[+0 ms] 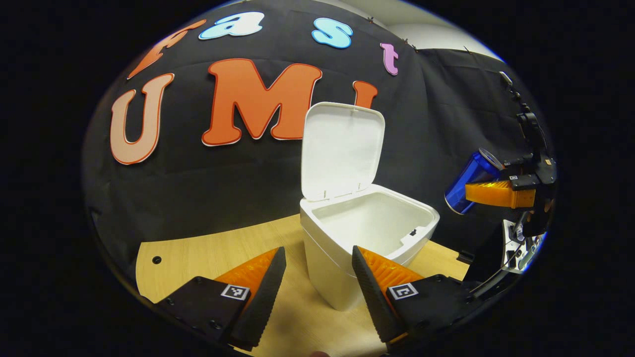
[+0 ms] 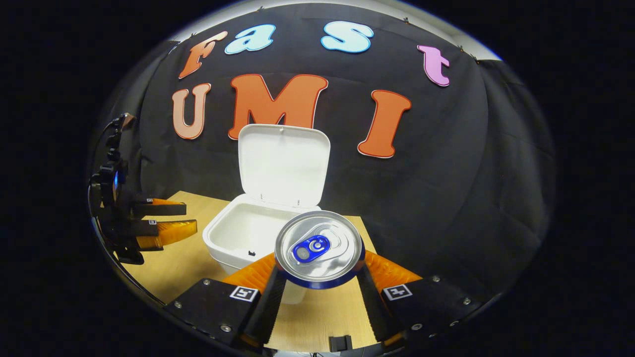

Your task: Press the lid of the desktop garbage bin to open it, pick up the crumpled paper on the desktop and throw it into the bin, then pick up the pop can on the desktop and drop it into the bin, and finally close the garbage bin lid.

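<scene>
Can held in the air to the right of an open white bin on a wooden desk.

Left gripper sits low in front of the bin, its fingers spread wide with nothing between them. The bin stands mid-desk with its lid raised upright at the back, inner face toward the camera, and its cavity looks bare white. Further right, in the left gripper view, the right gripper holds a blue can above desk level, beside the bin and apart from it. The can's long axis is tilted, silver top up and to the right, base down and to the left. In the right gripper view the can is pinched between both fingers, its top and tab facing the camera, long axis running forward toward the bin just beyond.
</scene>
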Demonstrator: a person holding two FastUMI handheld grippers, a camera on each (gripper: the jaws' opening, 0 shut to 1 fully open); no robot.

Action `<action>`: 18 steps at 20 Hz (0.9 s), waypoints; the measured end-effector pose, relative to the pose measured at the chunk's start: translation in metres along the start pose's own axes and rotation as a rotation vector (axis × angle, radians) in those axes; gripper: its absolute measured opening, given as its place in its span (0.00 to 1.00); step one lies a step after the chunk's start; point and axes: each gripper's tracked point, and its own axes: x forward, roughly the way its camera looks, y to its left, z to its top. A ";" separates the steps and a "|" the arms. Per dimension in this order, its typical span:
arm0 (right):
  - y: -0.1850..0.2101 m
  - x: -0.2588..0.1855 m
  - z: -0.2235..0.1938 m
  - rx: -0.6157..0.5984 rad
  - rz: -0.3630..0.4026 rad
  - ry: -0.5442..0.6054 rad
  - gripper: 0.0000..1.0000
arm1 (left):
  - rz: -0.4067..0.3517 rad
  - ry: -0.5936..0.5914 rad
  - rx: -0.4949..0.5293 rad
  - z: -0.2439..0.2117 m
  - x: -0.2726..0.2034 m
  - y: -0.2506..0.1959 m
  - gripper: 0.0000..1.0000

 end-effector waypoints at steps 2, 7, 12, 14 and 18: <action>0.005 0.009 0.004 -0.002 0.028 0.002 0.76 | 0.025 0.003 -0.002 -0.004 -0.005 0.006 0.86; 0.031 0.033 0.018 -0.017 0.125 0.001 0.76 | 0.108 0.005 -0.016 -0.006 -0.013 0.028 0.87; 0.068 0.053 0.022 -0.056 0.237 0.010 0.77 | 0.199 0.022 -0.044 -0.020 -0.030 0.049 0.86; 0.079 0.059 0.022 -0.066 0.270 0.016 0.77 | 0.237 0.025 -0.059 -0.024 -0.037 0.058 0.86; 0.089 0.070 0.013 -0.077 0.309 0.051 0.76 | 0.292 0.038 -0.080 -0.032 -0.046 0.071 0.84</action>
